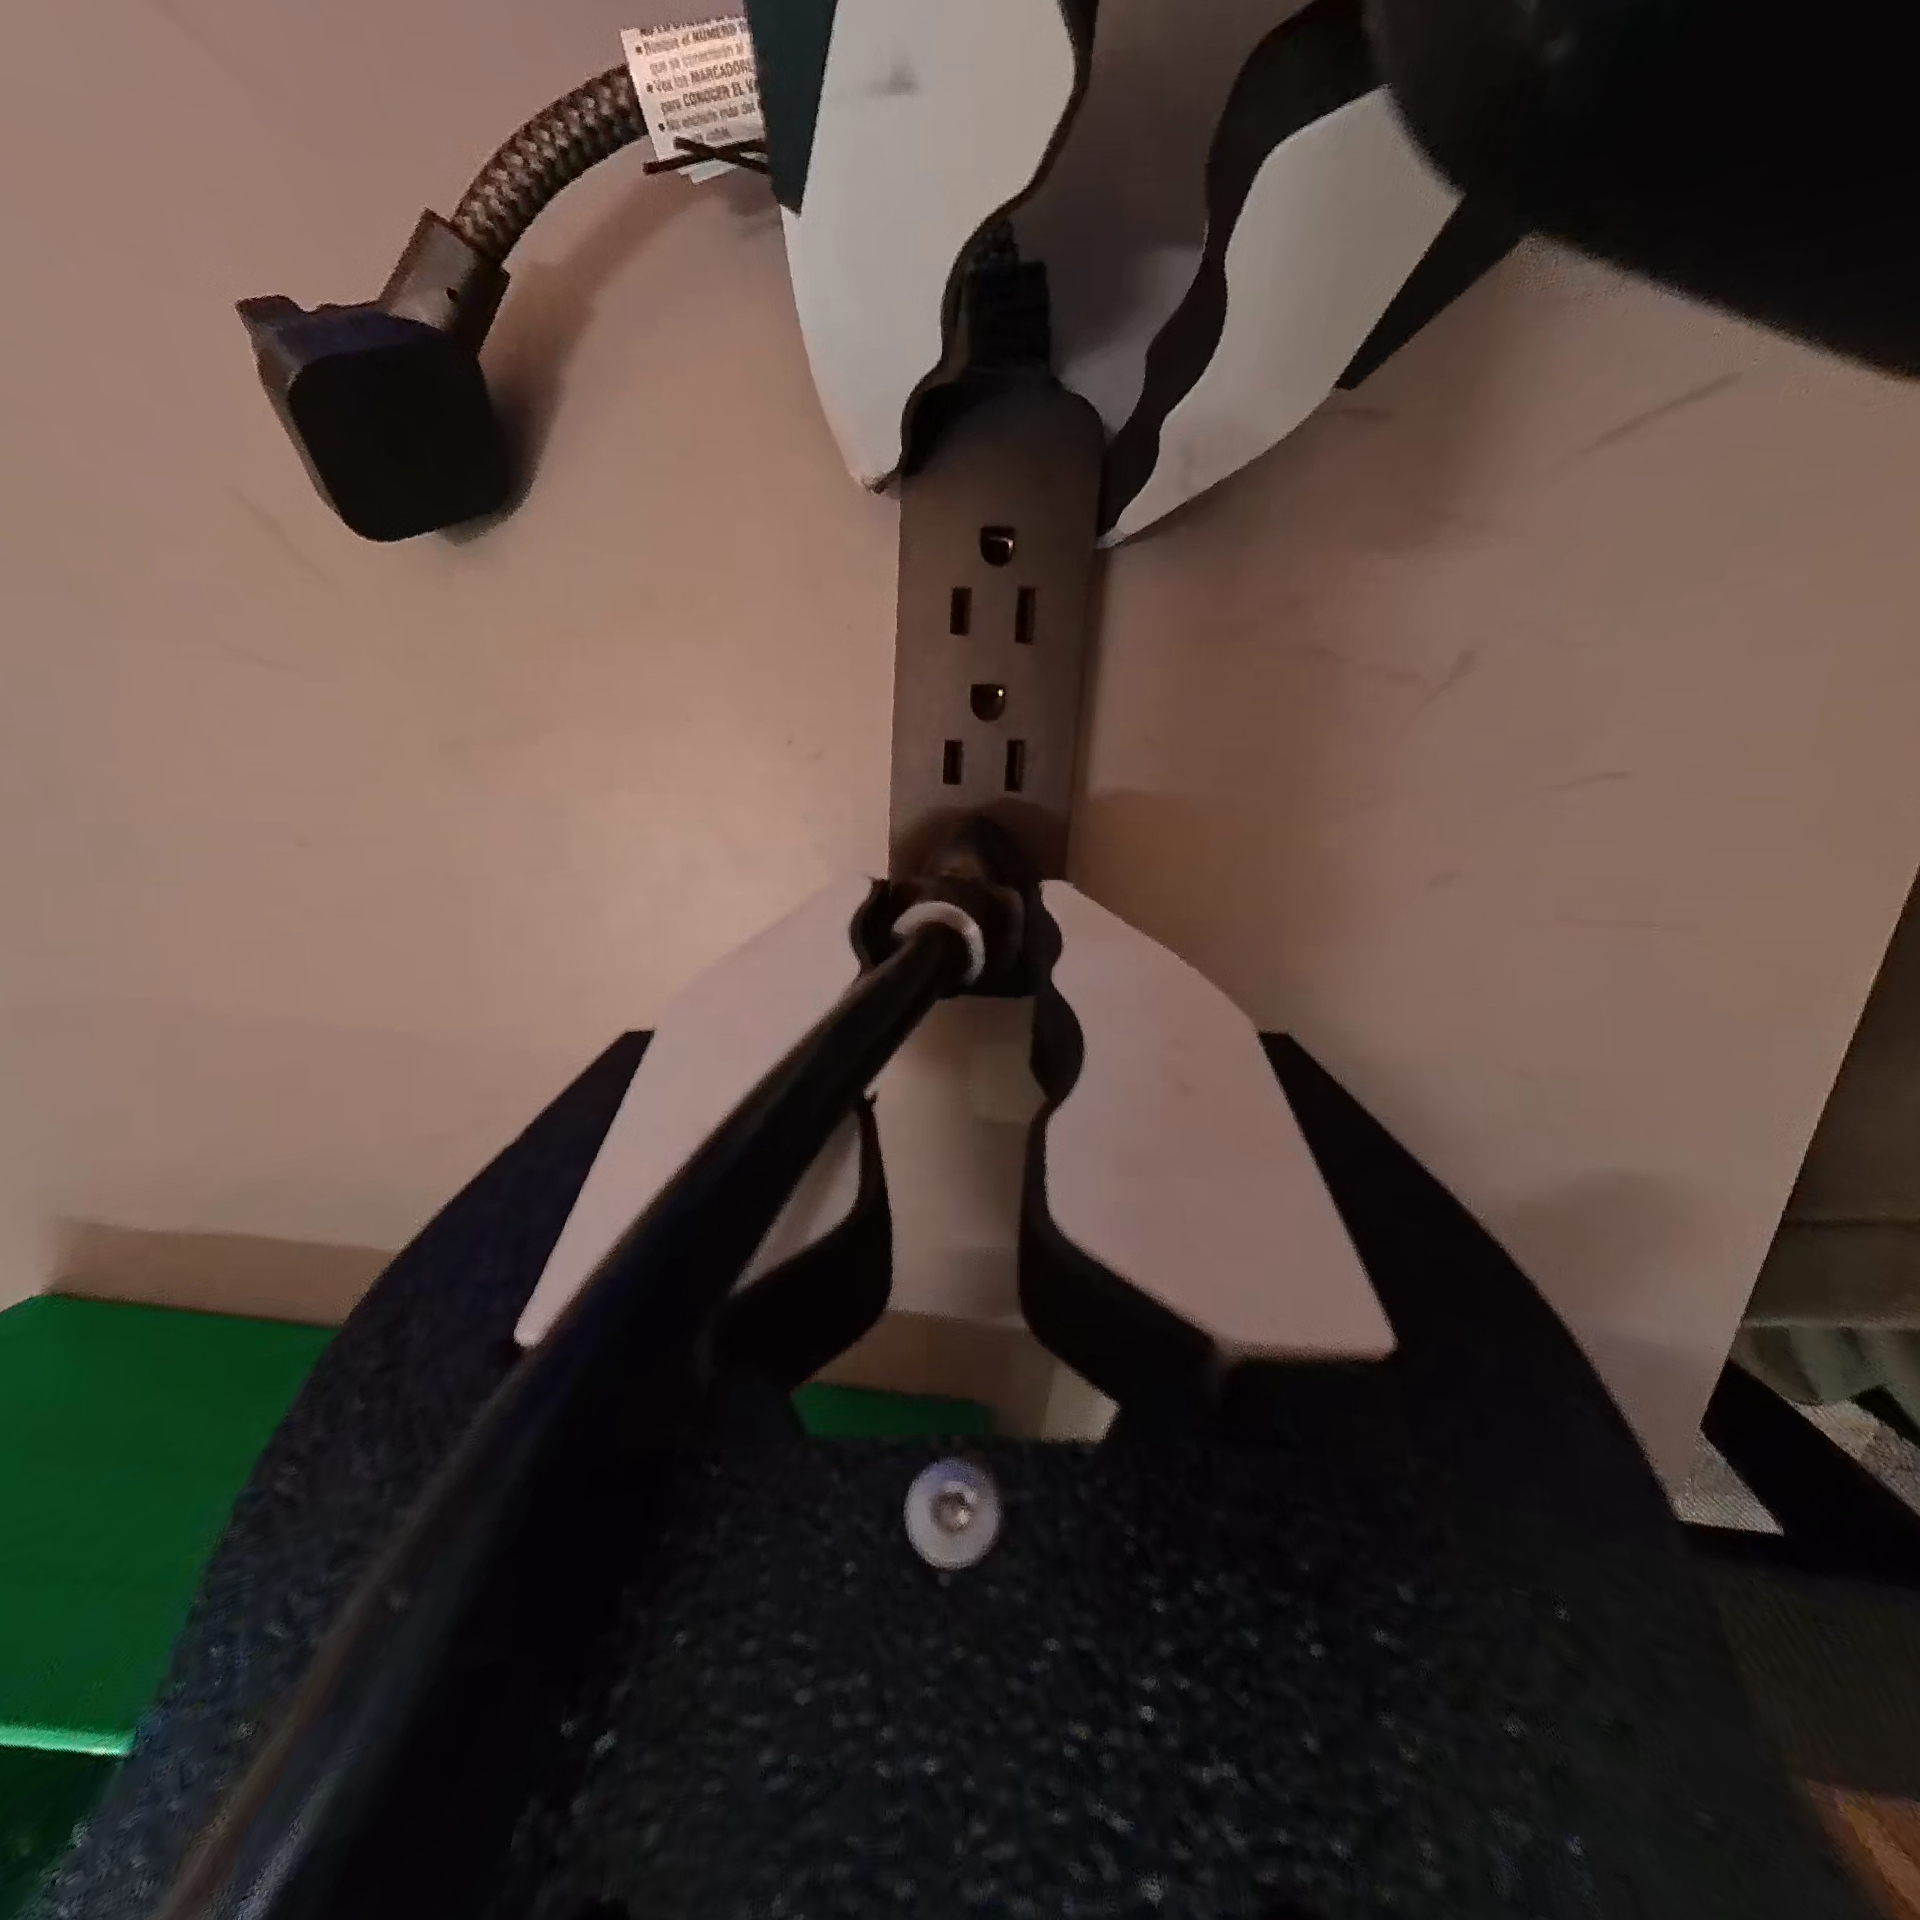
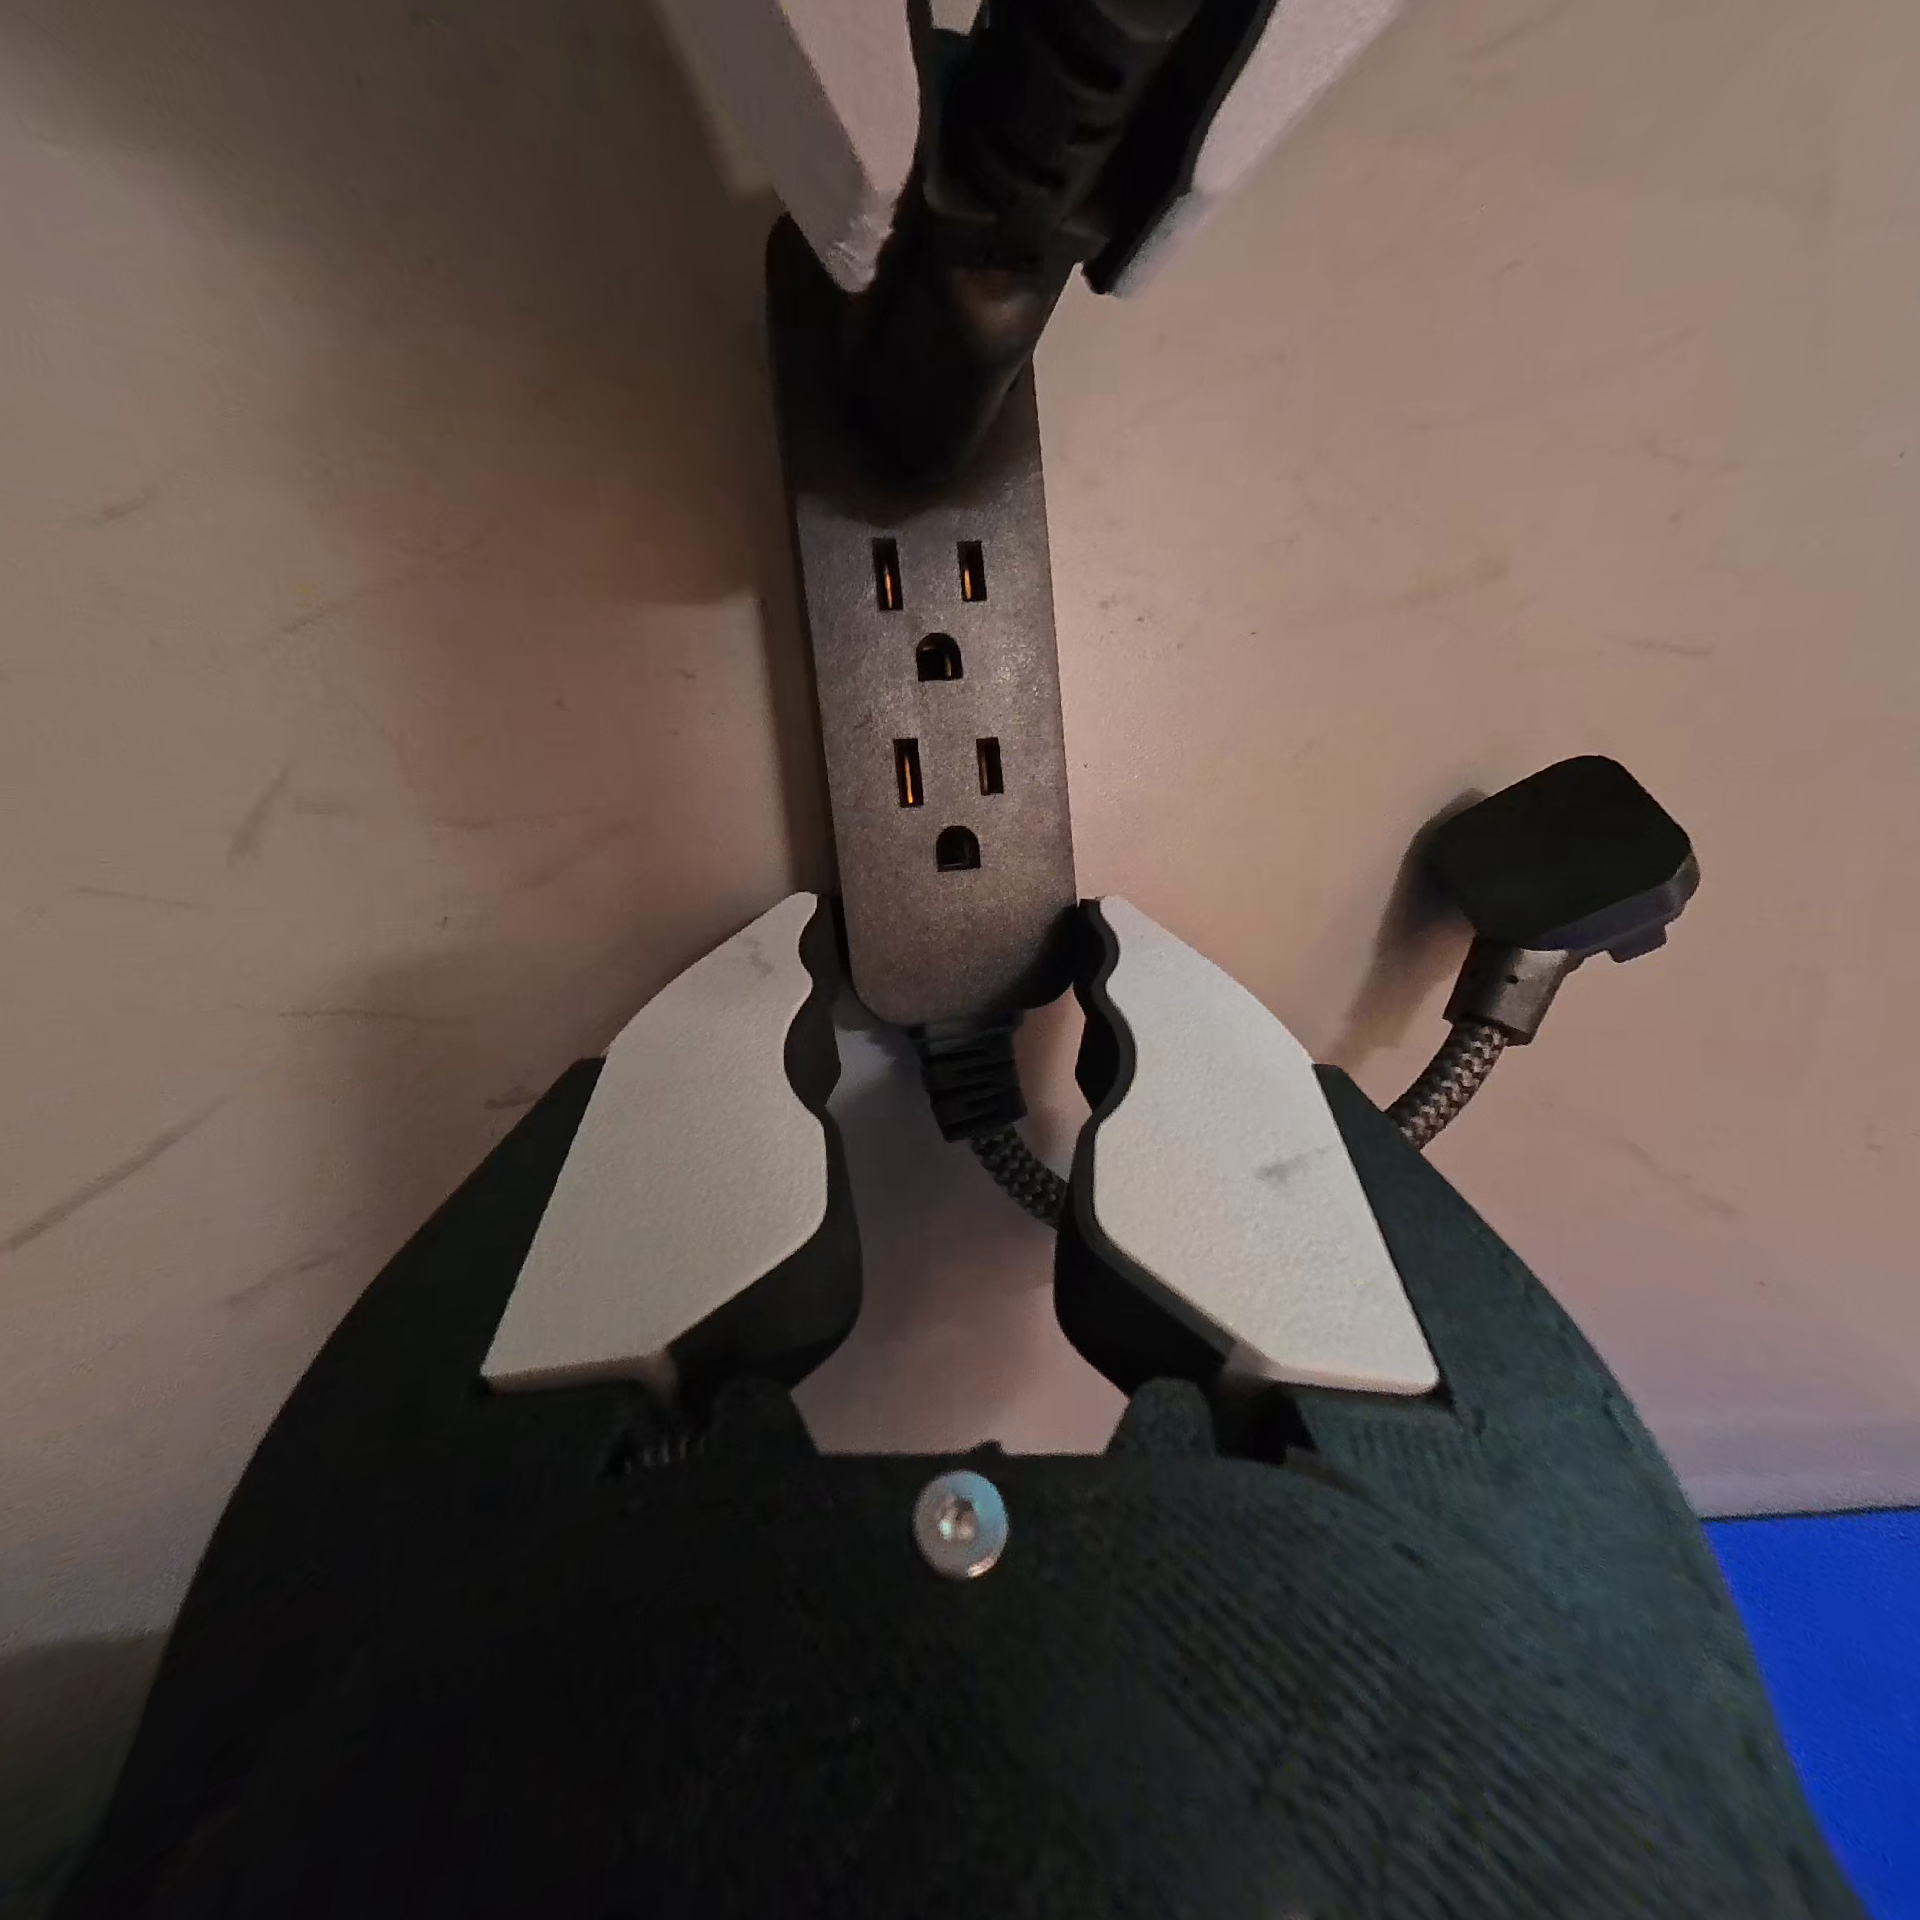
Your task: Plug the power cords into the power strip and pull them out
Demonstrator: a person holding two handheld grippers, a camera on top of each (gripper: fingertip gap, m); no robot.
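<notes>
The left gripper [image 1: 956, 914] is clamped on a black plug [image 1: 961, 868] seated at the near end of the strip [image 1: 992, 644], its cord [image 1: 727, 1132] trailing back over the left finger. The right gripper [image 2: 951, 961] pinches the strip's [image 2: 935, 727] opposite end, where the braided lead [image 2: 1003, 1153] leaves it, pinning it flat on the pale table [image 2: 364, 623]. Whether the plug is going in or coming out I cannot tell; either way the step goes best with the left gripper moving straight along the prong axis, no rocking, while the right holds firm so the strip neither lifts nor slides. Counted: one strip with three outlets, two bare [image 1: 992, 582] [image 1: 982, 732] and one covered by the plug; one black cord in hand; one flat plug [image 2: 1558, 852] on the strip's own braided lead, lying loose on the table well to the side; two grippers.
</notes>
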